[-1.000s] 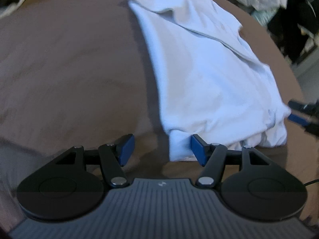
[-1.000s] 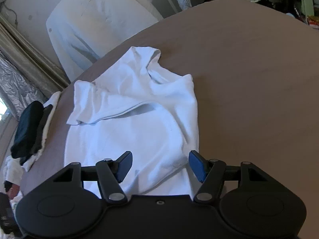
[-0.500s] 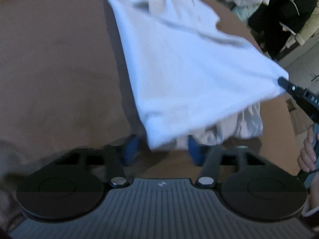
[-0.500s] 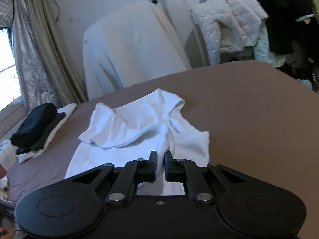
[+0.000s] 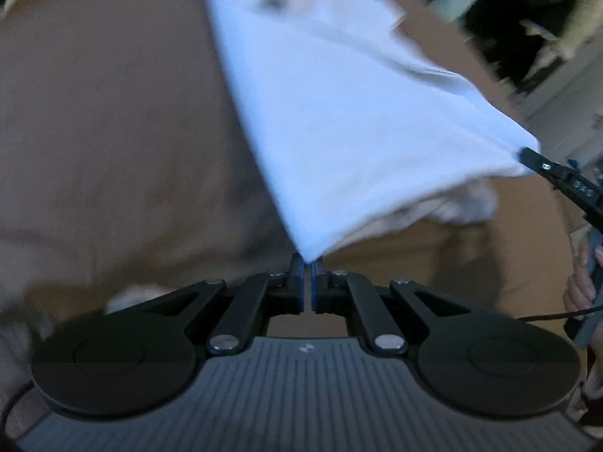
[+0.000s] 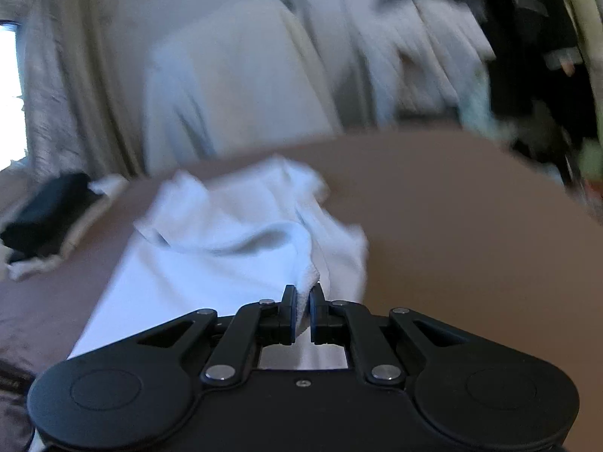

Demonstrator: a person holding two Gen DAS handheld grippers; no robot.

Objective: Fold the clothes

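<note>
A white T-shirt (image 5: 339,113) lies on a brown table (image 5: 94,132), its near hem lifted off the surface. My left gripper (image 5: 307,261) is shut on the hem's left corner, which comes to a point between the pads. The right gripper (image 5: 527,156) shows at the right edge of the left wrist view, pinching the hem's other corner. In the right wrist view the white T-shirt (image 6: 226,233) bunches up ahead, and my right gripper (image 6: 301,292) is shut on a fold of its fabric. A hand (image 5: 580,286) holds that gripper's handle.
The brown table (image 6: 471,226) stretches to the right of the shirt. A pile of dark and white clothes (image 6: 49,214) lies at its far left end. A white covered shape (image 6: 233,83) stands behind the table, and hanging garments (image 6: 433,49) fill the back right.
Both grippers went from open around the hem to shut on it. The hem has risen off the table and is stretched between them. The right view has tilted up towards the room.
</note>
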